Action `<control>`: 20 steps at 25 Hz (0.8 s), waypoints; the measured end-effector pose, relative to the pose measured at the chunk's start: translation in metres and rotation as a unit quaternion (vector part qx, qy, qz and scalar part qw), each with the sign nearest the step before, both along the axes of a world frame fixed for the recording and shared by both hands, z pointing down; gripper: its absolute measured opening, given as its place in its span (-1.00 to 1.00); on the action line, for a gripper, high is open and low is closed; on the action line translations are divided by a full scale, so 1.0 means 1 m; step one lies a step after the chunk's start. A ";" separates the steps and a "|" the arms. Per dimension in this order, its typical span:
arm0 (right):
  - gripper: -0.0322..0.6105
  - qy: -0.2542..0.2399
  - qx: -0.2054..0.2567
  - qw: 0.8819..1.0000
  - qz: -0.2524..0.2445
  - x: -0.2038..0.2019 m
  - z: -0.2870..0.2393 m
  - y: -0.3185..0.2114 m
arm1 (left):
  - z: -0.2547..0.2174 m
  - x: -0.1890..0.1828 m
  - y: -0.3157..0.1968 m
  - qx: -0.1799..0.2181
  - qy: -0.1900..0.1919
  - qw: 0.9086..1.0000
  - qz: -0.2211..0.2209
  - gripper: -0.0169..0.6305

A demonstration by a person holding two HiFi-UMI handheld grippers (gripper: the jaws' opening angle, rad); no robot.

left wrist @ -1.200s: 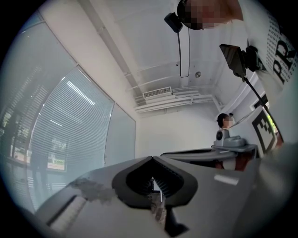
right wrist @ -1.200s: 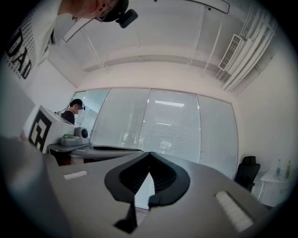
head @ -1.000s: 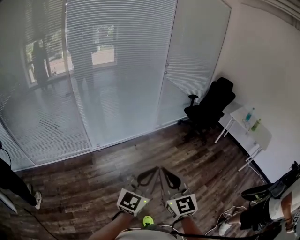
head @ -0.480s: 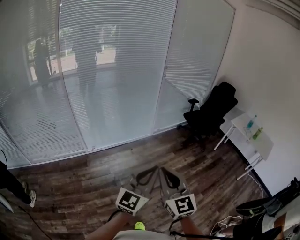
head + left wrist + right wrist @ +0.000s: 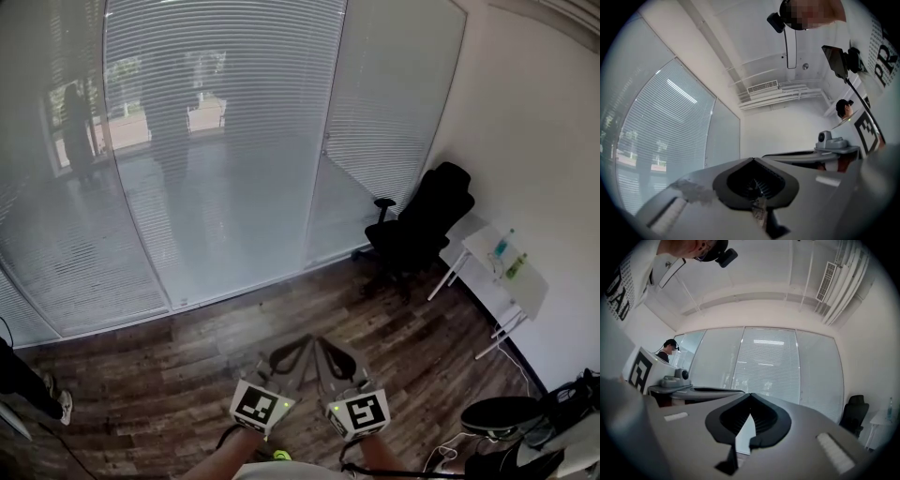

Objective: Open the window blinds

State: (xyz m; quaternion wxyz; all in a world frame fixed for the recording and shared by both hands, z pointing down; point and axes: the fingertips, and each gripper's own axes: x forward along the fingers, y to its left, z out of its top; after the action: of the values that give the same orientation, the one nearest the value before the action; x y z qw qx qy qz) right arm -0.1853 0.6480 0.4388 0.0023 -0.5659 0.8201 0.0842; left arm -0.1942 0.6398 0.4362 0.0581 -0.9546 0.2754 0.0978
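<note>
I am holding both jaws clenched on nothing. The left gripper (image 5: 300, 345) and the right gripper (image 5: 325, 345) are pointing side by side toward twelve o'clock, over the wooden floor (image 5: 169, 375). The window blinds (image 5: 220, 131) are hanging closed well ahead, spanning ten to one o'clock, with an office chair (image 5: 422, 220) sitting at two o'clock. I am judging this to be the approach step. No cord or wand is showing yet, so next I am needing to close in and find the control.
</note>
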 end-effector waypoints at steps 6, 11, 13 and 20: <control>-0.88 0.003 -0.001 1.000 0.013 -0.001 0.000 -0.039 | -0.003 0.000 -0.040 -0.003 0.010 1.000 0.009 -0.97; -0.88 0.002 0.000 1.000 0.025 -0.006 -0.010 -0.085 | -0.007 -0.006 -0.087 0.005 -0.008 1.000 0.024 -0.97; -0.88 0.001 0.000 1.000 0.029 -0.009 -0.008 -0.103 | -0.003 -0.008 -0.105 0.009 -0.013 0.999 0.030 -0.97; -0.88 0.002 0.003 0.999 0.036 -0.025 0.003 -0.147 | 0.009 -0.023 -0.151 0.009 -0.018 0.999 0.041 -0.97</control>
State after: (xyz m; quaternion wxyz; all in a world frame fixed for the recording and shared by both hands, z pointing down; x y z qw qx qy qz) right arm -0.2103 0.5012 0.4418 -0.0008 -0.5949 0.7990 0.0877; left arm -0.2176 0.4890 0.4452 0.0675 -0.9660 0.2344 0.0855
